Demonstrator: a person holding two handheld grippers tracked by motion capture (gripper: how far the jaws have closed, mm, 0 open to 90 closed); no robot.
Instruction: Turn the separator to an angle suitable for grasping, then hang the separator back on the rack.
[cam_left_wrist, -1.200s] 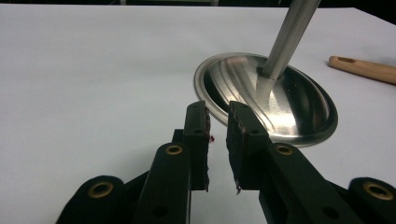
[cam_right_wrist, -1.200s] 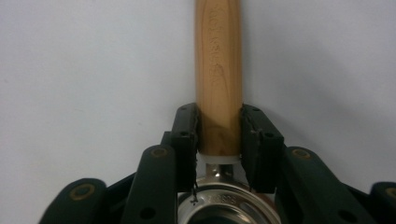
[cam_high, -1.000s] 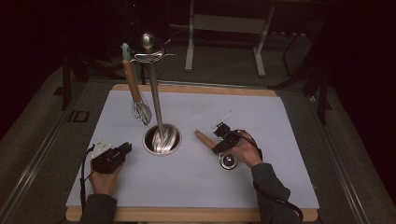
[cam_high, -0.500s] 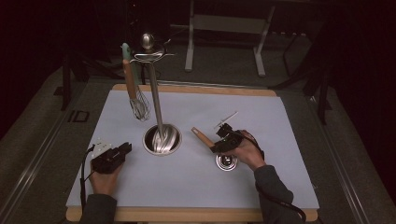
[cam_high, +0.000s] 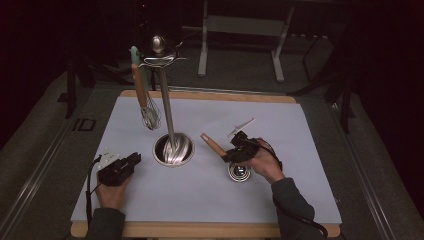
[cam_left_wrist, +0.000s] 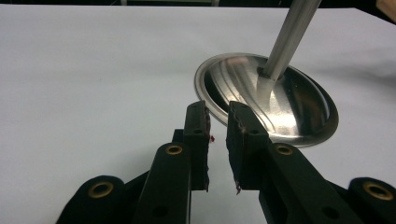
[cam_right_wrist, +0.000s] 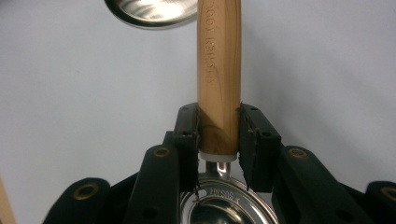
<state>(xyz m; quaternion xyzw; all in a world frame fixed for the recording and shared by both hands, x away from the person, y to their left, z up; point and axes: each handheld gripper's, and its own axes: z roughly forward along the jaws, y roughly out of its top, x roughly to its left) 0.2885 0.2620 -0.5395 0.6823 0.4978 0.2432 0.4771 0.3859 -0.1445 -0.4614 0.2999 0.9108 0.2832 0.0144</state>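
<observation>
Grippers: 2, left gripper (cam_high: 119, 168), right gripper (cam_high: 235, 152). Utensil stand (cam_high: 172, 149): 1. Whisk (cam_high: 144, 97): 1. Wooden-handled strainer (cam_high: 216, 146): 1. Desk (cam_high: 310, 150): 1.

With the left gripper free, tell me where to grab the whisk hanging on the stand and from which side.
Grip the whisk on its wooden handle, above the wire head, probably coming from its open left side, jaws horizontal across the shaft. It hangs nearly upright from the stand, whose pole blocks the right. The left gripper rests on the table.
</observation>
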